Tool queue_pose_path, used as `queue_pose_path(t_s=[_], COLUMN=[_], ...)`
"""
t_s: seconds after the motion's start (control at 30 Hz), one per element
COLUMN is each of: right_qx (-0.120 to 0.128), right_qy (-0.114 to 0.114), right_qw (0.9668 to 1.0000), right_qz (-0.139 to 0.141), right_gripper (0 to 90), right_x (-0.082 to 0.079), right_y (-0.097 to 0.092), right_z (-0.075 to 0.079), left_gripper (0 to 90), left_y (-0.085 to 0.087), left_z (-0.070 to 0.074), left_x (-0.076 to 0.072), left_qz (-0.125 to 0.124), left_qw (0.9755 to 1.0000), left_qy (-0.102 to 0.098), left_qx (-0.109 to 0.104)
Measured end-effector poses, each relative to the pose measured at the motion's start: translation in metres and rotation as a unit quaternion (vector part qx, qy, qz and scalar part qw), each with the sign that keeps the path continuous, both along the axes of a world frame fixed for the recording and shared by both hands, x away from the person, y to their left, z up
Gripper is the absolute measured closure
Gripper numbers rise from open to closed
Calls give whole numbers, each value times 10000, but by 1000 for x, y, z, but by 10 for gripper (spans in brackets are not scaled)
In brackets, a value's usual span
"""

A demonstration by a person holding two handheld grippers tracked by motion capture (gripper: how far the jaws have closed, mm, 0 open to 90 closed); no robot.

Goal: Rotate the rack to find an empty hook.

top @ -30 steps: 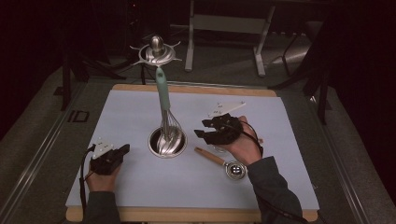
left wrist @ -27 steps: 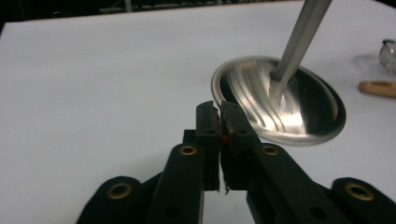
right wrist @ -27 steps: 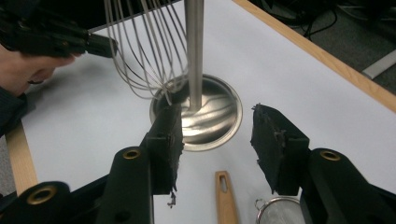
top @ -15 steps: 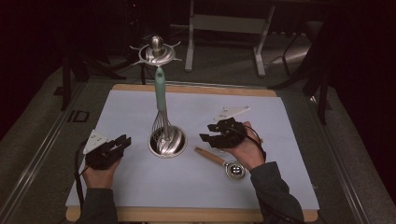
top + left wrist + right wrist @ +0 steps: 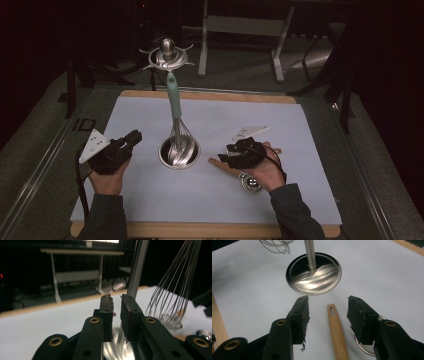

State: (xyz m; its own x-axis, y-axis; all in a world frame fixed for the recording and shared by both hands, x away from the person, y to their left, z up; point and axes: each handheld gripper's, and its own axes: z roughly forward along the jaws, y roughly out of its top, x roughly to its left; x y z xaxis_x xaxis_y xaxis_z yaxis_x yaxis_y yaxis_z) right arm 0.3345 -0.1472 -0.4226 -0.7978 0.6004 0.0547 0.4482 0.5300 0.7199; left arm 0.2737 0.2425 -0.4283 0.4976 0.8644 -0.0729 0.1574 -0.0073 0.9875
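Right gripper (image 5: 231,156) is down low over the pale blue mat (image 5: 310,150), jaws spread wide and empty, and lying between them on the mat is the light wooden handle (image 5: 336,332) of a small utensil with a slot near its tip. In the high view that handle pokes out just left of the right hand (image 5: 265,170), and the utensil's round shiny metal head (image 5: 250,183) sits under the palm. In the right gripper view neither pad touches the wood; there is clear mat on both sides. Just beyond the handle's tip stands the round polished steel base (image 5: 179,152) of a utensil stand, its post (image 5: 310,252) rising from the middle. A wire whisk with a mint-green handle (image 5: 174,100) hangs from the star-shaped top of the stand (image 5: 167,56), its wires (image 5: 172,290) dangling over the base. Over on the other side, the left gripper (image 5: 134,138) is held off the mat, near the base's left edge; its jaws have just been closing and stand at a narrow gap with nothing between the pads.
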Motion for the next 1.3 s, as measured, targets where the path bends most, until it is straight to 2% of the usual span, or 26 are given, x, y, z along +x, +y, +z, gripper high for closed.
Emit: queue_pose_path(t_s=[0.03,0.07,0.2,0.33,0.47,0.57,0.67,0.8,0.9,1.03,1.13,1.3], right_qx=[0,11,39,60,-271,-378,-428,-359,-267,-173,-143,-112], right_qy=[0,6,121,166,-42,-68,-78,8,100,164,184,160], right_qw=[10000,10000,9999,9998,9994,9990,9987,9988,9986,9981,9979,9974], right_qz=[0,-9,-31,-82,-205,-236,-267,-325,-445,-566,-605,-693], right_gripper=[511,511,507,507,503,502,502,502,505,507,507,514], right_x=[0,0,-2,-5,-12,-17,-21,-25,-26,-27,-28,-29], right_y=[0,-1,-4,-6,-5,-3,-4,-8,-13,-18,-22,-26], right_z=[0,-2,-13,-19,-26,-35,-44,-56,-64,-71,-71,-73], left_gripper=[829,829,897,900,900,900,900,900,900,900,900,900], left_y=[0,0,0,-3,-7,-10,-15,-21,-25,-32,-36,-38], left_z=[0,5,16,29,40,48,57,72,85,105,115,129], left_x=[0,1,2,2,3,6,6,6,7,9,12,18], left_qz=[0,-7,-68,-146,-123,-141,-237,-337,-396,-528,-574,-546], left_qw=[10000,9998,9990,9975,9955,9945,9924,9898,9870,9819,9790,9761], left_qy=[0,-123,-293,-488,-699,-806,-1041,-1276,-1442,-1695,-1832,-1932], left_qx=[0,-126,-332,-496,-631,-648,-617,-539,-590,-662,-693,-836])
